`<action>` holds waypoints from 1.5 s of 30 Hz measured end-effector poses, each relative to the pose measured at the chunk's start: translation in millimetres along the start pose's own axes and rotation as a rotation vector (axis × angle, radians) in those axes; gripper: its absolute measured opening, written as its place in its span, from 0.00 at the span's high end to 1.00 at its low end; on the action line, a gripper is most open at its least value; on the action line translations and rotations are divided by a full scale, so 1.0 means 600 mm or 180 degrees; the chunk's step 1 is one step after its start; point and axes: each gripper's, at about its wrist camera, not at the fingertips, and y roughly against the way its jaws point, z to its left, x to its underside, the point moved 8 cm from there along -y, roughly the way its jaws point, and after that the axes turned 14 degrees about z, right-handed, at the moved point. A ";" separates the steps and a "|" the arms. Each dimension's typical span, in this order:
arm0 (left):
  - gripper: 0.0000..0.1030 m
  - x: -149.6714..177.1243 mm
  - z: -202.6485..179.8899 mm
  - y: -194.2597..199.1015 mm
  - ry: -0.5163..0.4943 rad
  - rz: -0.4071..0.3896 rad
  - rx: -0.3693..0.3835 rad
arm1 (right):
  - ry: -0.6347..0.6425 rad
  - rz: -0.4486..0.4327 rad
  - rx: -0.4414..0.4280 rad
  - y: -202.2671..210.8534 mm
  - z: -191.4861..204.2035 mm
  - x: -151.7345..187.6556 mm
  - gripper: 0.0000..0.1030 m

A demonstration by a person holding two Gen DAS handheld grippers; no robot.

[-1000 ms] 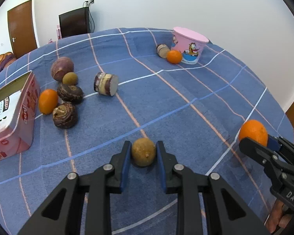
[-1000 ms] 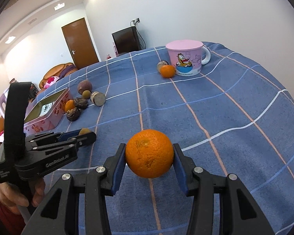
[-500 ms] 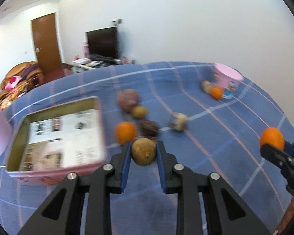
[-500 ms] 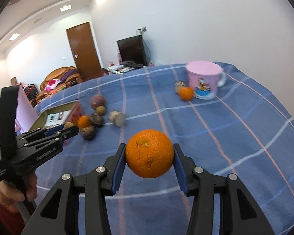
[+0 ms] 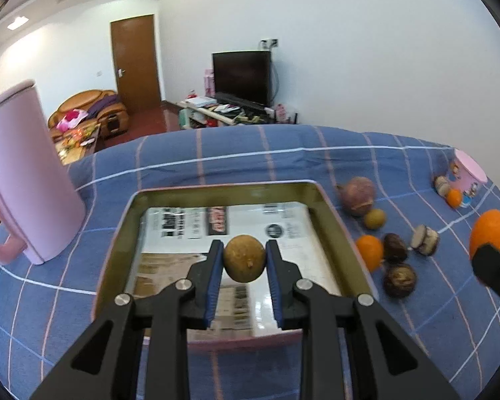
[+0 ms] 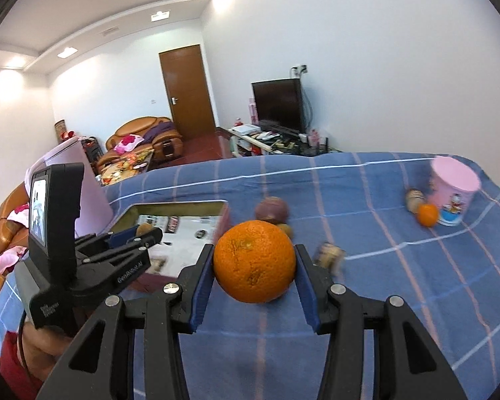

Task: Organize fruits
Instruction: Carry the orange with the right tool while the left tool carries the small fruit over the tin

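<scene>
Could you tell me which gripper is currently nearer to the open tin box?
Left. The left gripper, shut on a small brown fruit, hangs over the tin box. The right gripper, shut on the large orange, is off the tin's right side.

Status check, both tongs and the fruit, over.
Left tongs shut on brown fruit, above open tin. Right tongs shut on orange. Nothing blocking tin.

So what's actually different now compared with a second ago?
The left gripper carried its small brown fruit up off the blue cloth and over to the open tin, where it now hangs above the printed lining. The right gripper lifted its big orange and followed toward the tin. Nothing was released: both grips are unchanged. The loose fruits beside the tin stayed put.
</scene>
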 end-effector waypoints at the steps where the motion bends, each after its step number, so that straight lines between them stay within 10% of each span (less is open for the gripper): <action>1: 0.74 -0.002 0.005 0.000 0.0019 -0.0002 -0.0005 | 0.0007 0.0008 -0.0016 -0.006 0.008 -0.003 0.53; 21: 0.74 -0.010 0.099 -0.026 0.0313 0.0039 -0.0677 | 0.0263 0.0010 -0.0090 -0.146 0.111 -0.053 0.53; 45: 0.74 0.010 0.100 -0.073 0.0310 0.0292 -0.0729 | 0.0378 0.0371 -0.0275 -0.189 0.122 -0.022 0.52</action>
